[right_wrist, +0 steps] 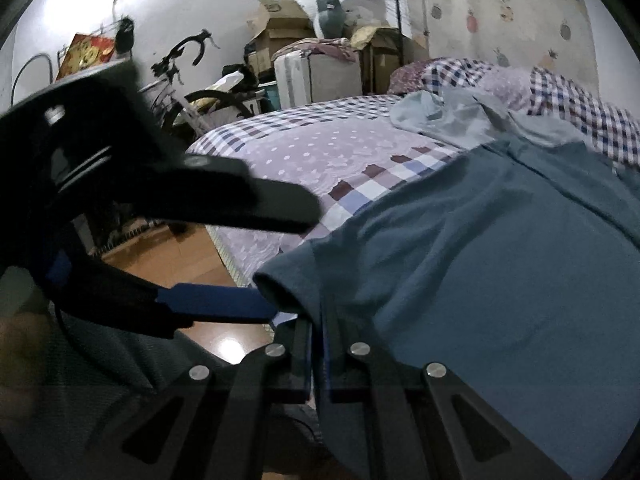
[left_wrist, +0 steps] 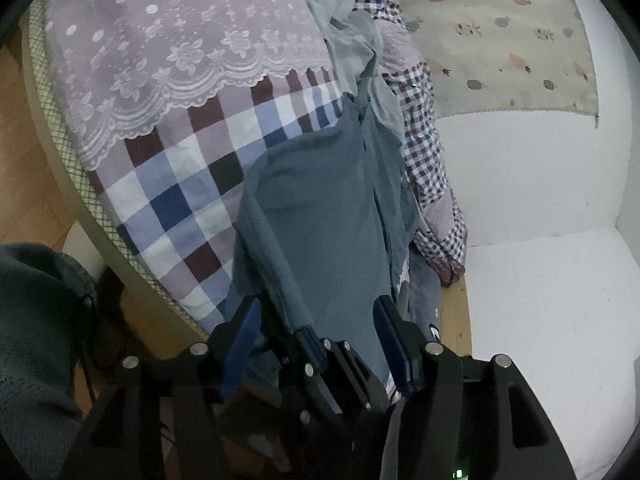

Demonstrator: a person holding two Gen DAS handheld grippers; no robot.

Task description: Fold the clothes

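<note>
Bed (left_wrist: 176, 204) with checked cover, cluttered room behind.
Teal garment (right_wrist: 480, 264) lies along the bed edge. Left gripper (left_wrist: 316, 320): fingers apart, cloth hem between them. Right gripper (right_wrist: 318, 340): fingers together, clamped on the garment's near edge.

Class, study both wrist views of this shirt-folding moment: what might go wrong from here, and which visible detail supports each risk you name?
1. The right gripper pinches only the teal shirt at its very edge; a pull might slip it free.
2. The left gripper stands open around the shirt's hem, so that side is unheld and may sag toward the floor.
3. The pale garment lies against the shirt's far end and may drag along.
</note>
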